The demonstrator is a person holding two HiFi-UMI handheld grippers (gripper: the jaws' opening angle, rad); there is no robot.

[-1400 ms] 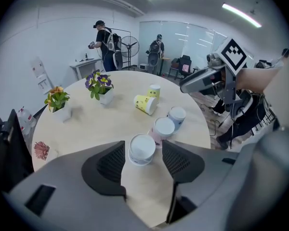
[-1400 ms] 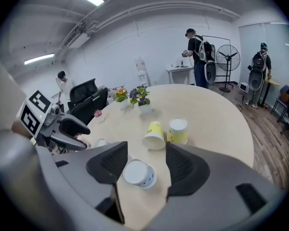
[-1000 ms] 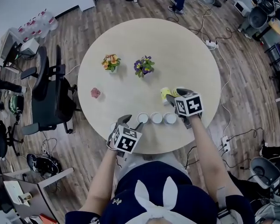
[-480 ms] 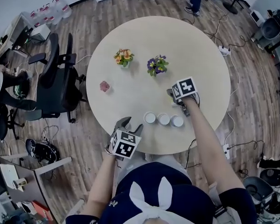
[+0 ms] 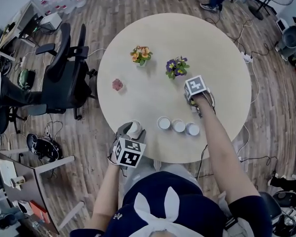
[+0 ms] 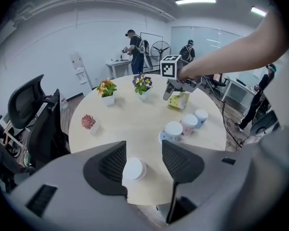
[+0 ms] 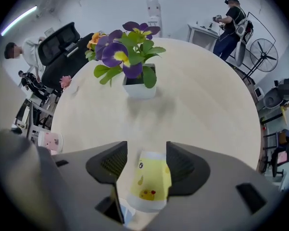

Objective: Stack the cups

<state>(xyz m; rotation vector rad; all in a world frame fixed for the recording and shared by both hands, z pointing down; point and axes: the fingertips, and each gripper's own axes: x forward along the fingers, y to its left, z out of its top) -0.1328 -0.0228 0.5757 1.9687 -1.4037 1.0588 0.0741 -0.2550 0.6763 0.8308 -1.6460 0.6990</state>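
Yellow cup [image 7: 149, 184], cartoon-printed, sits within the open right hand-held gripper [image 7: 143, 163].

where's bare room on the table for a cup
Widest: the far half of the table, beyond the orange flowers and purple flowers. Also the middle, between pink plant, flowers and the row of three cups. Crowded: the near side: that row, white cup at the left gripper, yellow cup at the right gripper.

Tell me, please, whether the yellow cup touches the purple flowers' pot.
Apart: right gripper view shows bare table between the yellow cup and the pot.
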